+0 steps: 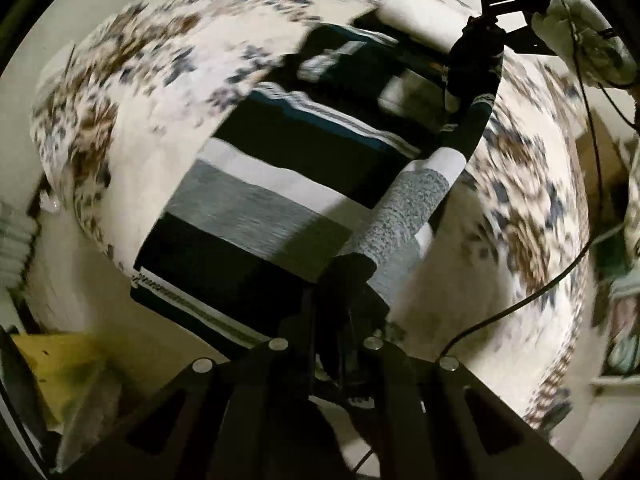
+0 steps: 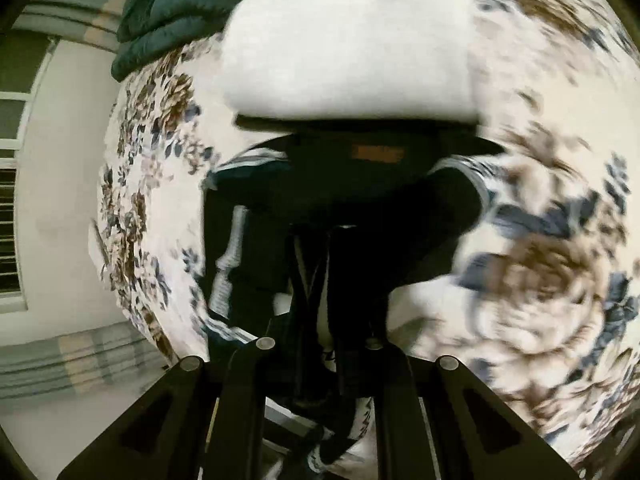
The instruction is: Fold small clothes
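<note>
Your left gripper (image 1: 344, 276) and right gripper (image 2: 320, 256) are both clenched on the striped garment (image 1: 280, 152), lifted over the floral bedsheet (image 1: 160, 80). Behind lie a white folded cloth (image 2: 348, 48), a green blanket (image 2: 176, 4), a window (image 2: 12, 200).

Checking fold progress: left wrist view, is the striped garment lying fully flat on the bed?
No. One edge of the striped garment is lifted off the floral bedspread, stretched between both tongs.
</note>
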`<action>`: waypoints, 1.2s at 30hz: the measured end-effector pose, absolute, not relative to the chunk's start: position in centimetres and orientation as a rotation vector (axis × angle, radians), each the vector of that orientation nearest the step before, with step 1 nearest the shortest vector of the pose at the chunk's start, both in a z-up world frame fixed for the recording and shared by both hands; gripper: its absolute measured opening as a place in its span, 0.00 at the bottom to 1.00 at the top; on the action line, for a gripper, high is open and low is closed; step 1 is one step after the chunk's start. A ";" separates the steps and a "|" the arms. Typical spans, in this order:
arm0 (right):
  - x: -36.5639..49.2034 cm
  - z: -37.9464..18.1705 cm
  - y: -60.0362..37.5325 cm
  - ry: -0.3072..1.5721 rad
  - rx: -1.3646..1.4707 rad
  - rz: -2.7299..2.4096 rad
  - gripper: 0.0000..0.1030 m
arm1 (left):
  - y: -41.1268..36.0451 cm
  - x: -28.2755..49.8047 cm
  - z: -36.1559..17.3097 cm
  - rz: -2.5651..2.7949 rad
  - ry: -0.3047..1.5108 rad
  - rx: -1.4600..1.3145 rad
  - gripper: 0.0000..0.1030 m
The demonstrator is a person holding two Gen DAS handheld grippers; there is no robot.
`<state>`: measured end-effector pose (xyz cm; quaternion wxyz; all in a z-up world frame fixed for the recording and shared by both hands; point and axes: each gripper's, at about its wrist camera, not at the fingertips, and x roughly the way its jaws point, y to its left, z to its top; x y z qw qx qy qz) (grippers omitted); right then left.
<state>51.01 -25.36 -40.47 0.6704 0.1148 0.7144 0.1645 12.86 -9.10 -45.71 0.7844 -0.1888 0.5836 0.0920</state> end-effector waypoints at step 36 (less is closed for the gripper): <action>31.4 -49.3 -11.6 1.797 0.127 0.366 0.75 | 11.5 10.5 -59.7 0.202 1.452 -0.645 0.43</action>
